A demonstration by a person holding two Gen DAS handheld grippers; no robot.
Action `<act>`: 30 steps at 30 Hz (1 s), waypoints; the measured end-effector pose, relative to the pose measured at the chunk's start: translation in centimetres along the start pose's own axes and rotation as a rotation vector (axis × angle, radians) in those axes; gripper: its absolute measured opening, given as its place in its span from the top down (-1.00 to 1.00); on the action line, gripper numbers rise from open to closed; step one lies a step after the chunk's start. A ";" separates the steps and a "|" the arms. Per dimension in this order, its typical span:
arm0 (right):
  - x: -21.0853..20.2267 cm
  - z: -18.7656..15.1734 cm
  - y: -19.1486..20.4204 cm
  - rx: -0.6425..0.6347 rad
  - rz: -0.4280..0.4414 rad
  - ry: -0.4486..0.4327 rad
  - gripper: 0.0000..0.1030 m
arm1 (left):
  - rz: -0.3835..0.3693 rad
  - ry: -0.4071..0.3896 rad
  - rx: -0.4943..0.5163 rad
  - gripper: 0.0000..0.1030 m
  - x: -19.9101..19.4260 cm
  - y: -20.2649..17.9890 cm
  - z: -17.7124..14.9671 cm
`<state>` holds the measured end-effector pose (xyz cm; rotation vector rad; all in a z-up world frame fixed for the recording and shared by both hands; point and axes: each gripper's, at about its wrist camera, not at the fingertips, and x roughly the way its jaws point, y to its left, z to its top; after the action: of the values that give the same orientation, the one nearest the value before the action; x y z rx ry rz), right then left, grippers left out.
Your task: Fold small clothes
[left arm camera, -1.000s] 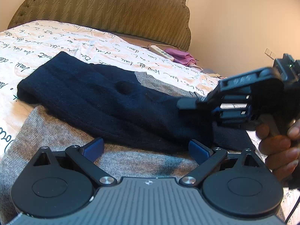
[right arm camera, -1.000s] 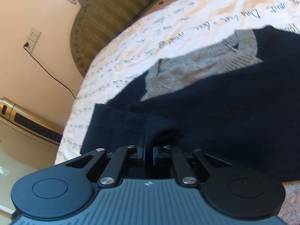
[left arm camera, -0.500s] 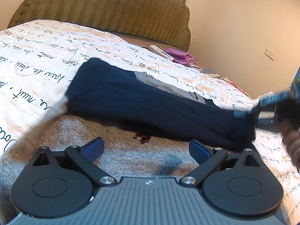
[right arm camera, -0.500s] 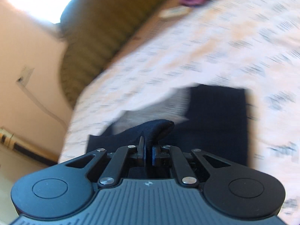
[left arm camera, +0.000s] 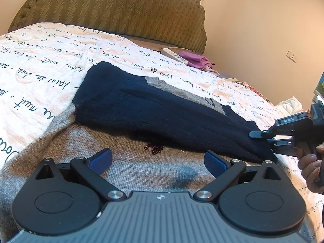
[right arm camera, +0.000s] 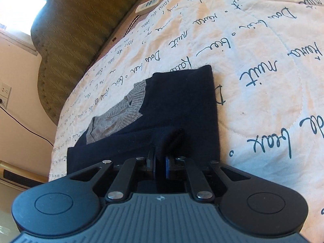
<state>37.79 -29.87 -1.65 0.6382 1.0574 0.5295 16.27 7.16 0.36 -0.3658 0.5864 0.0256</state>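
A small grey and navy knit sweater [left arm camera: 141, 109] lies on the bed, grey body nearest me, navy sleeves folded across the chest. My left gripper [left arm camera: 158, 159] is open and empty, its blue pads [left arm camera: 101, 159] hovering just over the grey body. My right gripper [right arm camera: 160, 159] is shut on a pinch of the navy sleeve [right arm camera: 174, 139]; it also shows in the left wrist view [left arm camera: 261, 136] at the sleeve's right end. The grey collar [right arm camera: 121, 109] shows beyond the navy fabric.
The white quilt [left arm camera: 40, 68] with black script covers the bed. A padded olive headboard [left arm camera: 113, 8] stands behind. A white remote [left arm camera: 174, 55] and a pink cloth [left arm camera: 197, 60] lie near the headboard. A wall socket with a cable [right arm camera: 4, 93] is at the left.
The right gripper has pulled the navy sleeve rightwards across the sweater, so it now lies straighter over the chest. The left gripper has stayed open in place.
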 end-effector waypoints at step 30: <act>-6.0 -20.8 7.6 -0.522 -0.356 -0.120 -0.02 | 0.143 0.270 0.305 -0.99 -6.0 -5.4 -3.1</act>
<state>15.71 -23.91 0.25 0.0177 0.8462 0.4240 10.30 1.49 3.03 -0.0289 0.8701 0.0232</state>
